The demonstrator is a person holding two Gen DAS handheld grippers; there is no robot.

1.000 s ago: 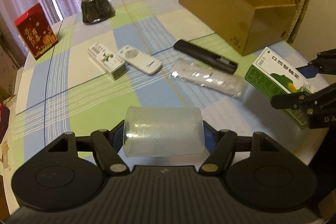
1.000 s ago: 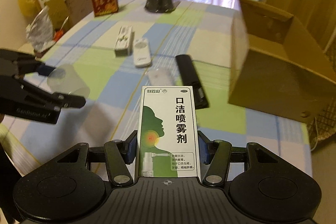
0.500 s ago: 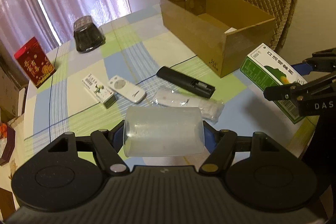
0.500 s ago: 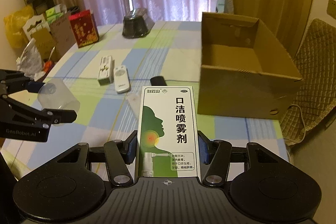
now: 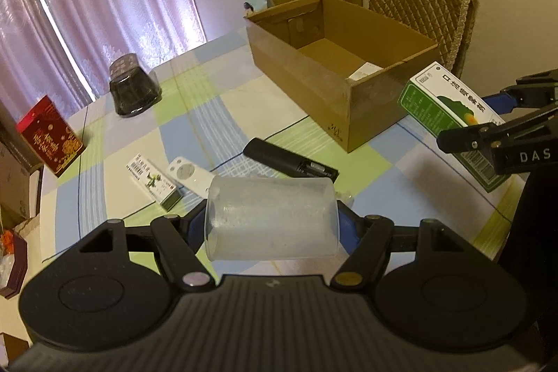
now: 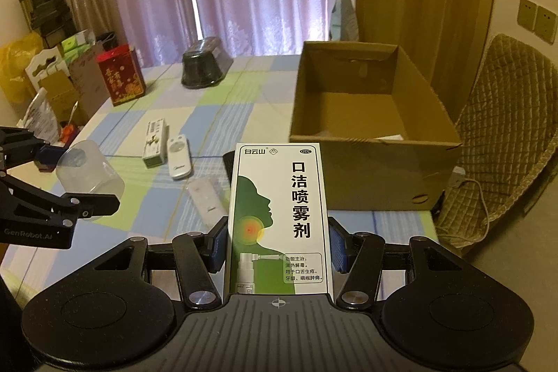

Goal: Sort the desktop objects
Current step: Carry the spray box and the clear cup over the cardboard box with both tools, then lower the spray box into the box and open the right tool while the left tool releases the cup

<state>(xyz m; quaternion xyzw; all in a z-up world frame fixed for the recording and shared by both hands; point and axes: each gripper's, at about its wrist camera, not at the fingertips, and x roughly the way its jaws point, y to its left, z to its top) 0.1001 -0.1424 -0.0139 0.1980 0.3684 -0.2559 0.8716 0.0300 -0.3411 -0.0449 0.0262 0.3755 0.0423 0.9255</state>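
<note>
Over the checked table (image 6: 223, 100), the open brown box (image 6: 362, 159) sits ahead and a bit right of the right gripper (image 6: 277, 244) pinching the green medicine box (image 6: 277, 215), closer than the left gripper (image 5: 272, 225) pinching the clear cup (image 5: 272, 218).

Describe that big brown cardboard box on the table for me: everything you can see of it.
The cardboard box is plain brown corrugated card, rectangular and open-topped, standing upright on the checked tablecloth at the table's far right, beside a quilted chair. A hand-hole cutout shows in its far end wall. Its near rim is slightly torn and dented. Inside it looks nearly empty; only a pale flat item lies in one corner. Neither hand-held gripper touches it.
</note>
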